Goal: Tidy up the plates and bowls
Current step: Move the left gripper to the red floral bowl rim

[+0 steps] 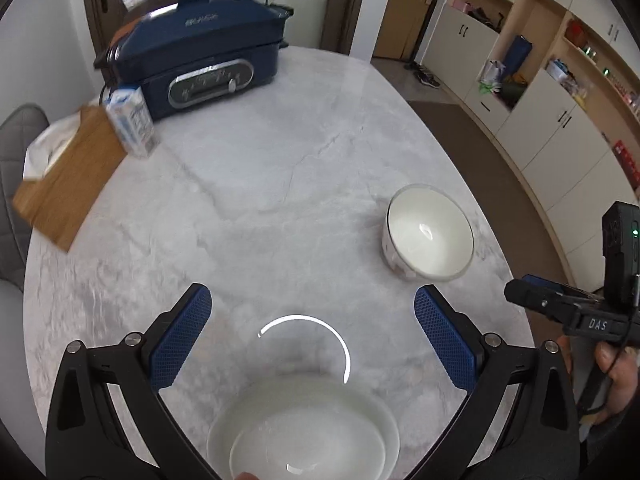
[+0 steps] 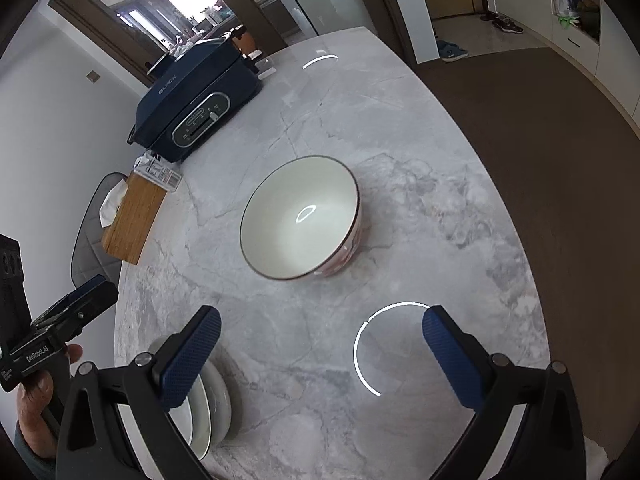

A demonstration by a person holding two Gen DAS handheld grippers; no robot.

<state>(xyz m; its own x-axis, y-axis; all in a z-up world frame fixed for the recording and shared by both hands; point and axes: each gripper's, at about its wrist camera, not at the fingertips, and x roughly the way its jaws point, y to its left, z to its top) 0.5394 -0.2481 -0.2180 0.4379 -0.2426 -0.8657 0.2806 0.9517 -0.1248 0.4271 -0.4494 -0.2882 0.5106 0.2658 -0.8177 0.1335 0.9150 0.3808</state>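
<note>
A stack of white plates (image 1: 304, 432) lies on the marble table (image 1: 280, 184) at the near edge, just below my open left gripper (image 1: 314, 312), whose blue pads (image 1: 188, 336) stand wide apart with nothing between them. A white bowl (image 1: 428, 232) with a dark rim stands farther off to the right. In the right wrist view the same bowl (image 2: 300, 220) sits upright ahead of my open, empty right gripper (image 2: 322, 320). The plates (image 2: 212, 400) show at lower left, partly hidden behind its left finger. Each gripper appears at the edge of the other's view.
A dark blue electric cooker (image 1: 200, 60) stands at the table's far left, with a small carton (image 1: 132, 120) and a wooden tissue box (image 1: 68, 176) beside it. A grey chair (image 1: 16, 168) is at the left. Cabinets (image 1: 560, 120) line the right wall.
</note>
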